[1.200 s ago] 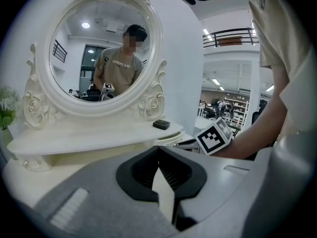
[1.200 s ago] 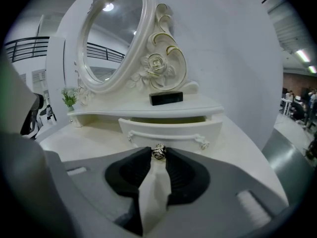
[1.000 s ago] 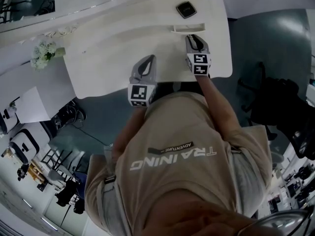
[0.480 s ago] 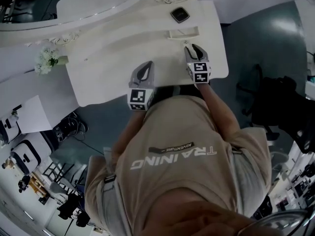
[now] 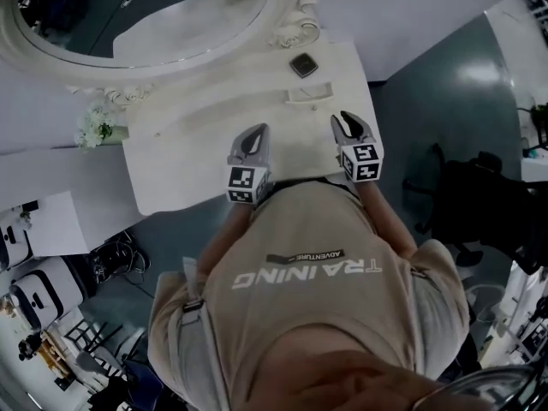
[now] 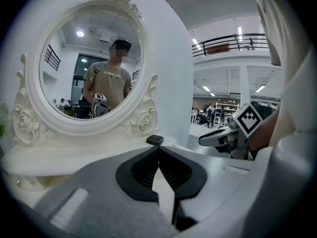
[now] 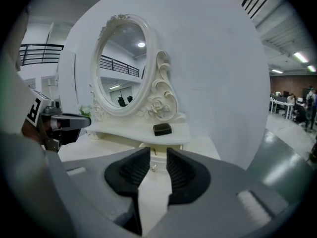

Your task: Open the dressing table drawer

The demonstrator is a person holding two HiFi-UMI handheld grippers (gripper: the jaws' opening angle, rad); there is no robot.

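White drawer (image 7: 159, 163) beyond parted right gripper (image 7: 158, 149) fingers (image 7: 181, 171), untouched

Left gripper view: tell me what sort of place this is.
Probably a big open workshop or lab hall, not a bedroom: the dressing table and its oval mirror share the space with a mezzanine railing and distant shelves.

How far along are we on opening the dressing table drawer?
Done: the drawer looks pulled out. In hand: nothing; the right hand-held gripper is clear of its knob, jaws apart but just closing slightly, nothing between them; the left hand-held gripper is shut, empty. Left: nothing evident.
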